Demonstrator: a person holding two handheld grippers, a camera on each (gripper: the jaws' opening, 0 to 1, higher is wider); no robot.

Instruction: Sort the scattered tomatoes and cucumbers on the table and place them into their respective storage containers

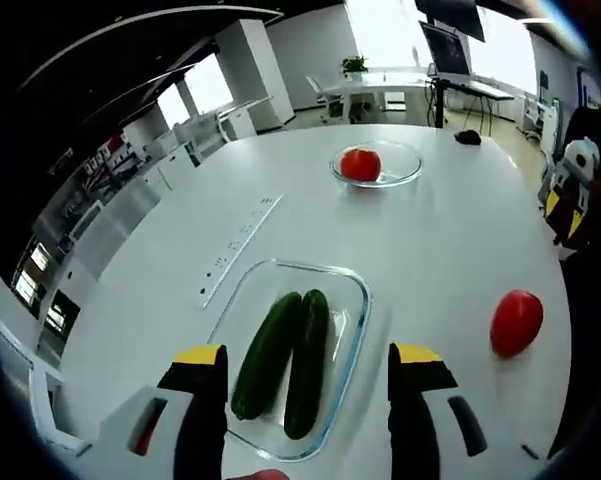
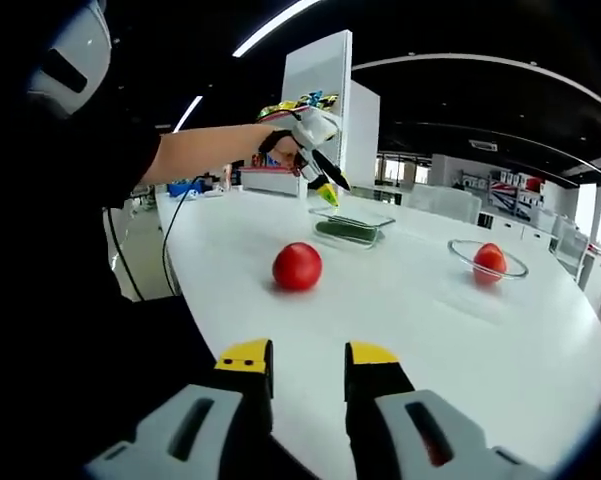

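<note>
In the left gripper view, the left gripper (image 1: 308, 385) hangs over the rectangular glass dish (image 1: 352, 300), its jaws spread wide and holding nothing. Two cucumbers (image 1: 285, 355) lie side by side in that dish, touching along their length. Toward the far edge of the white surface (image 1: 430, 240) a round glass bowl (image 1: 405, 165) holds one tomato (image 1: 360, 164). A loose tomato (image 1: 516, 321) sits on the bare surface near its right edge, well apart from both containers.

In the right gripper view, the right gripper (image 2: 308, 372) points across the surface, its jaws apart by a narrow gap and empty. The loose tomato lies straight ahead, near the edge where the person stands.

That tomato looks smooth, round and light; it will likely roll if nudged and bruise if squeezed hard. The soundest hold is across its widest middle, jaws opened wider first, closing gently until it just stops slipping.
</note>
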